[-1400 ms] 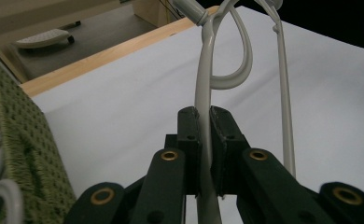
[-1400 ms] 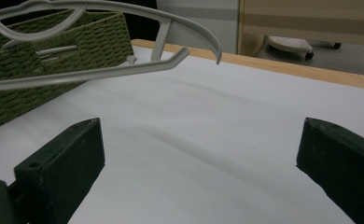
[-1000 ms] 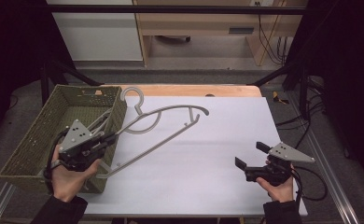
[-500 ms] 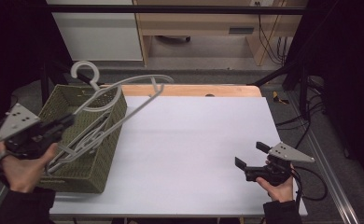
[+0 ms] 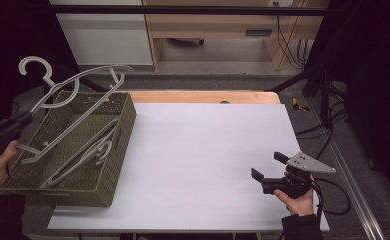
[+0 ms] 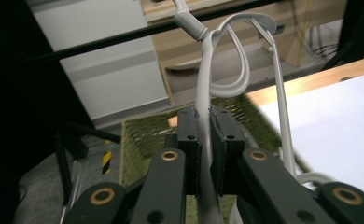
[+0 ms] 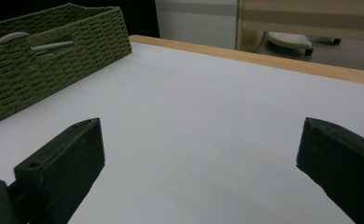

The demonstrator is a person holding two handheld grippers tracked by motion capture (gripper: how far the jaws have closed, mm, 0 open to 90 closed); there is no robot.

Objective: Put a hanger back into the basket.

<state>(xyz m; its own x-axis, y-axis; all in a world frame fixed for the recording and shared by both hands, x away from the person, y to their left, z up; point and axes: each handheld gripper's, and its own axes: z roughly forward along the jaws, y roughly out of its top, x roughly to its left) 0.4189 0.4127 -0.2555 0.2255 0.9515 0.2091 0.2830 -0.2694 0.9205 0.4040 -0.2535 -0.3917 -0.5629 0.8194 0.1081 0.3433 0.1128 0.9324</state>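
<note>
A grey plastic hanger [image 5: 73, 118] hangs tilted above the olive woven basket [image 5: 118, 150] at the table's left side, hook up and to the far left. My left gripper [image 5: 25, 120] is shut on one of its thin bars; in the left gripper view the pads [image 6: 189, 133] pinch the bar of the hanger [image 6: 203, 79]. A second grey hanger [image 5: 90, 155] lies inside the basket. My right gripper [image 5: 267, 166] rests low over the white table near the front right, jaws wide open with nothing between them [image 7: 201, 135].
The white tabletop [image 5: 208, 145] stretches between the basket and the right gripper, with a wooden strip [image 5: 203, 96] along its far edge. The basket's side wall [image 7: 54, 60] stands ahead and to the left in the right gripper view. Cables trail off the right edge.
My left gripper has carried the hanger left and upward, from over the table's left part to above the basket. The right gripper has stayed where it was.
</note>
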